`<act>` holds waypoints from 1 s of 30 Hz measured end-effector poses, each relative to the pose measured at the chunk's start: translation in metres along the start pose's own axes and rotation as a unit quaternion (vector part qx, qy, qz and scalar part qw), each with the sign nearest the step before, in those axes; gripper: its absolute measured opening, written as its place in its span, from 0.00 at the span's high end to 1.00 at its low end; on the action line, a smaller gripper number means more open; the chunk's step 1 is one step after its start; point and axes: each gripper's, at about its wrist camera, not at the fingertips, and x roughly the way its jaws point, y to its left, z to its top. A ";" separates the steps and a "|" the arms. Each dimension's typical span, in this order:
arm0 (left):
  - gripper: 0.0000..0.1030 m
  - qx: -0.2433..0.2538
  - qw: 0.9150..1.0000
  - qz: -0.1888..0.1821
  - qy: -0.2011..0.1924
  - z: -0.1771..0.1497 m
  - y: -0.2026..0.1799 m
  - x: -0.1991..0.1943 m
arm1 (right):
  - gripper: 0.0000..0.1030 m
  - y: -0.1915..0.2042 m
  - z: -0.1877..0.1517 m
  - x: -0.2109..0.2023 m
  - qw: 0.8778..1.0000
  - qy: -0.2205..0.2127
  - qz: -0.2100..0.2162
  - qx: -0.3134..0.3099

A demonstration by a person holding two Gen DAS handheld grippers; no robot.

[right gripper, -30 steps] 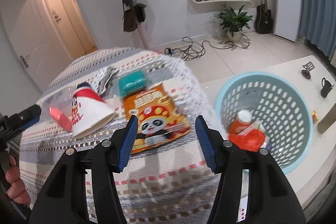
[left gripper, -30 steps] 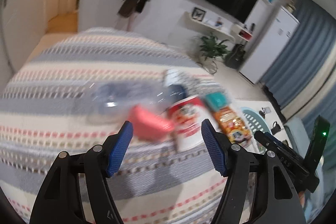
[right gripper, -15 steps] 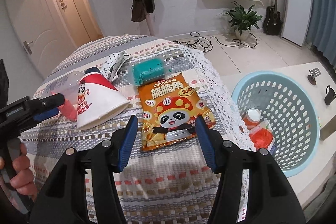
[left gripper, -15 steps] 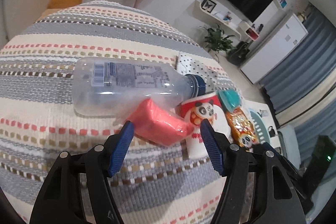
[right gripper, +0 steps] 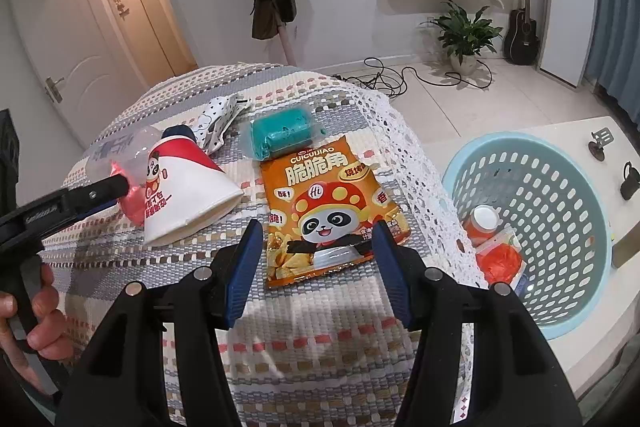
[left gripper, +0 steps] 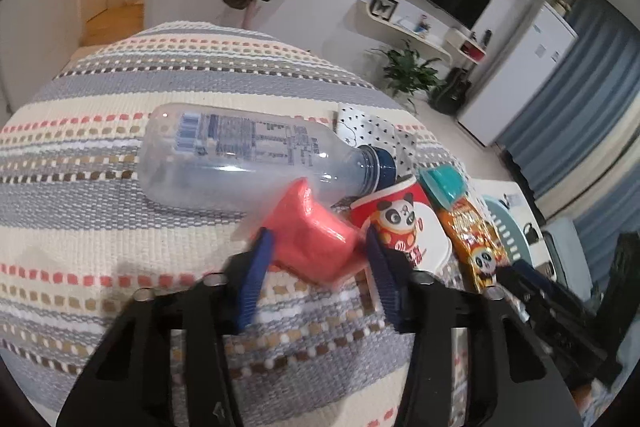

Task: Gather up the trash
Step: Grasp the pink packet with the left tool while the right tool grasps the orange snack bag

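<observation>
My left gripper [left gripper: 318, 247] is open with its blue fingers on either side of a red plastic packet [left gripper: 312, 235] on the striped tablecloth; it also shows in the right wrist view [right gripper: 132, 195]. A clear plastic bottle [left gripper: 248, 151] lies behind the packet. A red and white panda paper cup [right gripper: 188, 187] lies on its side to the right. My right gripper [right gripper: 316, 255] is open just above the near end of an orange panda snack bag [right gripper: 324, 207]. A teal packet [right gripper: 280, 135] and a dotted white wrapper [right gripper: 218, 117] lie farther back.
A light blue perforated basket [right gripper: 560, 187] stands low to the right of the table [right gripper: 300, 347], holding an orange bottle [right gripper: 482, 223] and a red packet [right gripper: 502, 259]. The table's lace edge drops off beside it. Cables lie on the floor beyond.
My left gripper has moved forward so its fingers now flank the red packet and have narrowed. My right gripper has moved closer over the snack bag.
</observation>
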 end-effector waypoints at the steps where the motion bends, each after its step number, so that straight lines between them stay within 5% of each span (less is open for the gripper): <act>1: 0.66 0.004 1.000 -0.008 0.001 -0.003 0.002 -0.005 | 0.48 0.000 0.001 0.000 1.000 0.000 0.000 0.001; 6: 0.70 0.031 0.999 0.010 0.004 -0.018 0.018 -0.025 | 0.48 0.002 0.001 0.000 1.000 0.000 0.007 0.003; 11: 0.72 -0.005 0.999 0.041 0.003 -0.015 0.048 -0.032 | 0.48 0.012 0.000 0.003 1.000 0.005 0.016 -0.003; 14: 0.72 -0.015 0.999 0.029 0.010 -0.013 0.053 -0.037 | 0.48 0.019 0.000 0.002 1.000 0.003 0.018 -0.012; 16: 0.69 -0.008 1.000 0.012 0.015 -0.018 0.047 -0.043 | 0.48 0.022 0.000 0.001 1.000 0.001 0.018 -0.015; 18: 0.48 -0.005 1.000 -0.004 0.023 -0.025 0.036 -0.045 | 0.48 0.021 0.000 0.002 1.000 0.001 0.019 -0.013; 20: 0.39 -0.008 0.999 -0.013 0.029 -0.030 0.027 -0.042 | 0.48 0.021 0.000 0.002 1.000 0.003 0.020 -0.011; 30: 0.39 0.008 0.998 0.026 0.050 -0.010 0.002 0.007 | 0.48 0.000 0.000 0.002 1.000 0.003 0.007 0.008</act>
